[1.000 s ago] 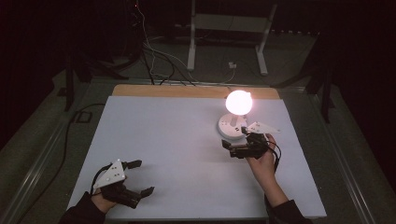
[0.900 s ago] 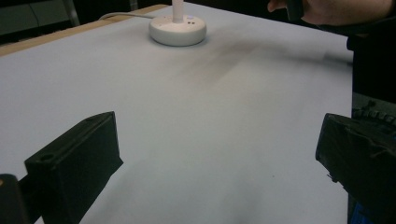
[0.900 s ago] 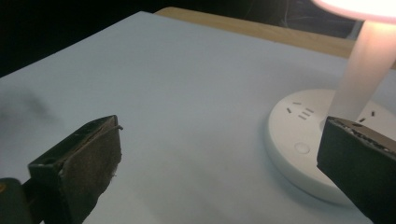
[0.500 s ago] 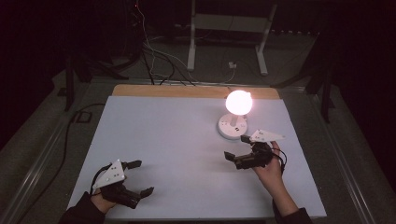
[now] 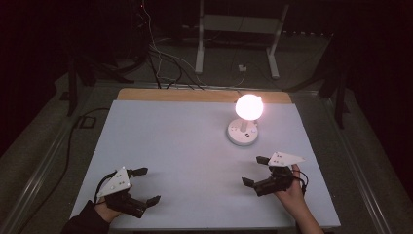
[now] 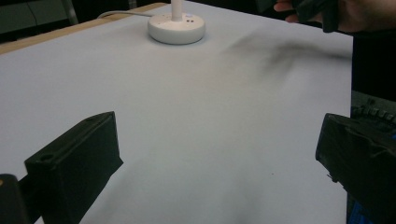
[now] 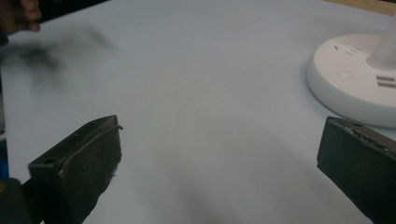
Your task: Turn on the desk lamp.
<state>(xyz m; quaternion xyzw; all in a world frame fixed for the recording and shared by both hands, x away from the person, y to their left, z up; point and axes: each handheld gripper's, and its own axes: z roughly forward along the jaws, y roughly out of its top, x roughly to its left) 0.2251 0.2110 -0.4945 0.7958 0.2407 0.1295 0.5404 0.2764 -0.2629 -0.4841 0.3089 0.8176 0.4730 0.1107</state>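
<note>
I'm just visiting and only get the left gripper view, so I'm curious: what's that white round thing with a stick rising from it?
Observer: That's a lamp base; the high view shows a round globe on top, glowing.
Operator: Whose hand is in my top corner?
Observer: The person's right hand, holding the right hand-held gripper, jaws open, nothing between them.
Operator: Is it touching the lamp?
Observer: No, bare table lies between them.
</note>
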